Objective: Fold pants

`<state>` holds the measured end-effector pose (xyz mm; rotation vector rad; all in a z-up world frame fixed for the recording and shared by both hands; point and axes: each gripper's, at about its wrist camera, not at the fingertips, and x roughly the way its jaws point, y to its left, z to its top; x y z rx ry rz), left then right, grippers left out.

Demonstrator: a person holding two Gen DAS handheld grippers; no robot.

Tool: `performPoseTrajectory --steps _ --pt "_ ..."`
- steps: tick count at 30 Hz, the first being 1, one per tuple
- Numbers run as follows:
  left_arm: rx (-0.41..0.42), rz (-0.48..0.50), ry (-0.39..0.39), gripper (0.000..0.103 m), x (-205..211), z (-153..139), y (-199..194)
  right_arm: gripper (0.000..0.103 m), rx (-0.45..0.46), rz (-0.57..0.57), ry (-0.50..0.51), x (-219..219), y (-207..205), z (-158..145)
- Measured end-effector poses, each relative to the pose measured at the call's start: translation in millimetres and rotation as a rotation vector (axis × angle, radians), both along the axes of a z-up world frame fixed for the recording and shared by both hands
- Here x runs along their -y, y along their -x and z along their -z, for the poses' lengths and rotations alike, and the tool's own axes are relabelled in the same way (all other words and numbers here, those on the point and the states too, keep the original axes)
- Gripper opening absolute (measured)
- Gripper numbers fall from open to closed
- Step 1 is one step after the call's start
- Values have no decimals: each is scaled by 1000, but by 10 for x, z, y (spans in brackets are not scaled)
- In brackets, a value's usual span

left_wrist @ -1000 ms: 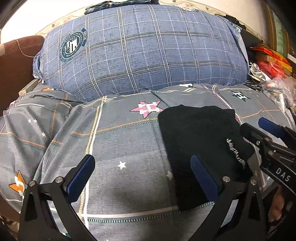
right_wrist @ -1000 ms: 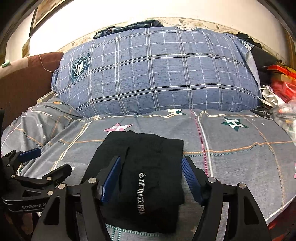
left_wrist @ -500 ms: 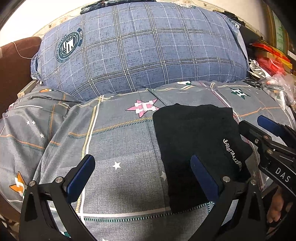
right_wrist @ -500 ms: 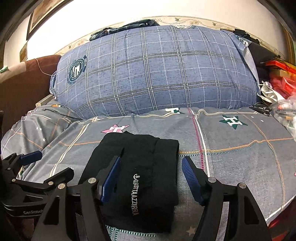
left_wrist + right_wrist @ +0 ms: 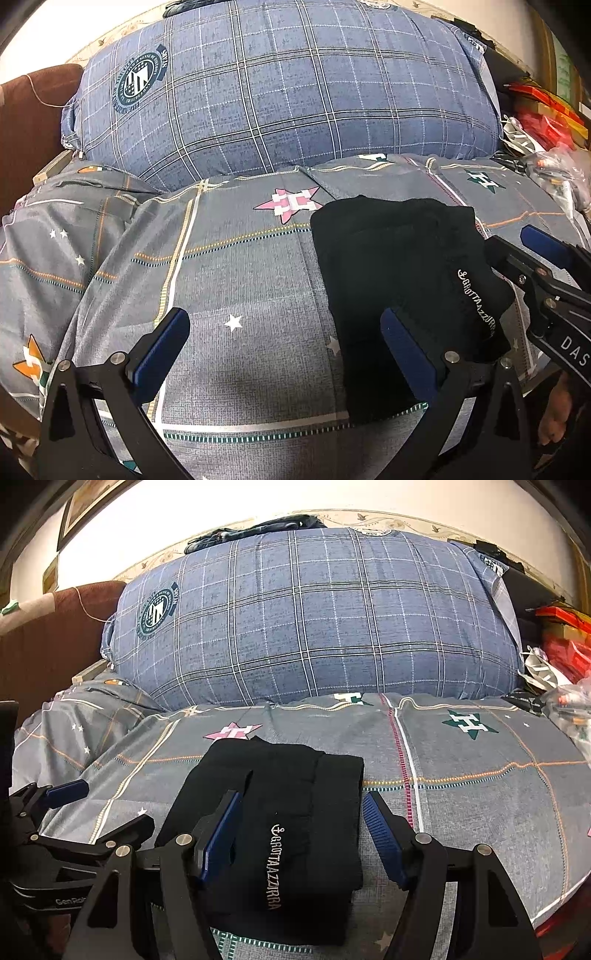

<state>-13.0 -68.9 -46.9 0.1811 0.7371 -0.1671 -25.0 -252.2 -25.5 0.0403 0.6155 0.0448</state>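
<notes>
Black folded pants with a white embroidered word lie flat on the grey star-print bedspread. My left gripper is open above the bedspread, just left of the pants, and its right finger overlaps their left edge. In the right wrist view my right gripper stands open over the near half of the pants, one blue pad on each side, neither pressing the cloth. The right gripper also shows at the pants' right edge, and the left gripper at the lower left.
A big blue plaid pillow fills the back of the bed, with dark clothes on top. A brown upholstered piece stands at the left. Red bags and plastic clutter pile up at the right. A bare foot shows below the bed's front edge.
The left wrist view has drifted a little, so the pants sit slightly further left in it. Both grippers stay open and the pants have not moved.
</notes>
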Motion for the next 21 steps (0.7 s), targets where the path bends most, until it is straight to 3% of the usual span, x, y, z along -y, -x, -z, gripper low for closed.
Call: performPoseTrajectory --steps 21 --pt "7 -14 4 103 -36 8 -5 70 -24 30 38 -30 -18 39"
